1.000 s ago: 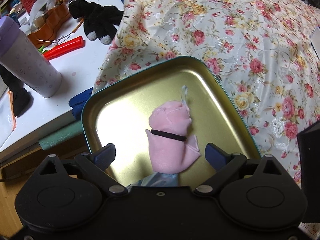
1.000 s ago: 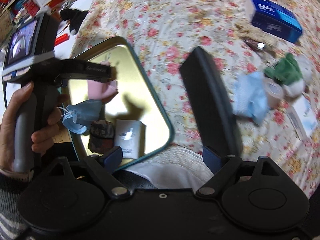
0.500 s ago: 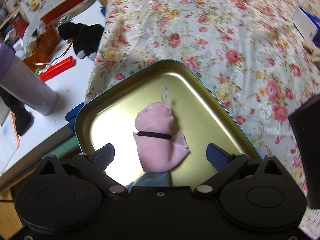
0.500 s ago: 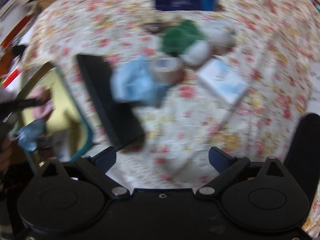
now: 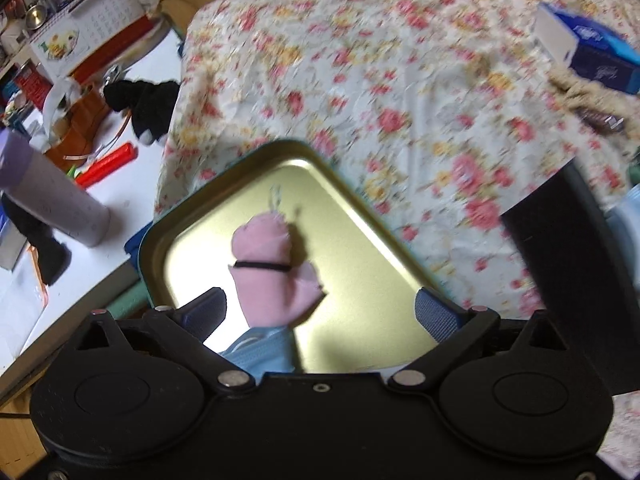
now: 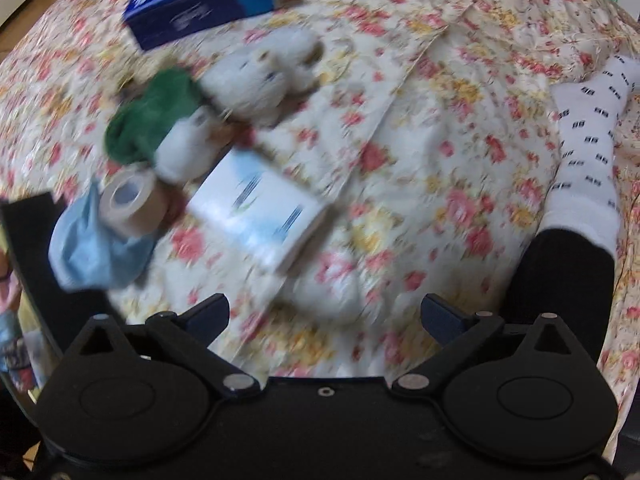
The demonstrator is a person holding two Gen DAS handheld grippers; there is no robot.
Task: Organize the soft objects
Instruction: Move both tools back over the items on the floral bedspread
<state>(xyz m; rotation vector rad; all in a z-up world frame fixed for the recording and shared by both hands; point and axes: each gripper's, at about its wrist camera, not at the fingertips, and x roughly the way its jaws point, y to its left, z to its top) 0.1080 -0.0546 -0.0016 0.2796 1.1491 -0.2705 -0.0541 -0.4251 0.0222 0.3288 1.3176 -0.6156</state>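
Floral bedspread (image 6: 460, 168), cluttered. Gold tin tray (image 5: 360, 216) at its L edge acts as collection bin: pink tied cloth bundle (image 5: 272, 268) lies mid-tray. L gripper (image 5: 320, 304) above it, jaws just widened, nothing between. R gripper (image 6: 326, 312) likewise widened, empty, over bedspread near blue sock (image 6: 92, 248) and green plush (image 6: 152, 116), prob. next pick.

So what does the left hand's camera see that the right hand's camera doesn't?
Only the left wrist view shows the gold tray holding a pink pouch, and a side table with a purple bottle.

Only the right wrist view shows a tape roll, a green cloth, a white box and a socked foot.

Both show the floral cloth and the blue box.
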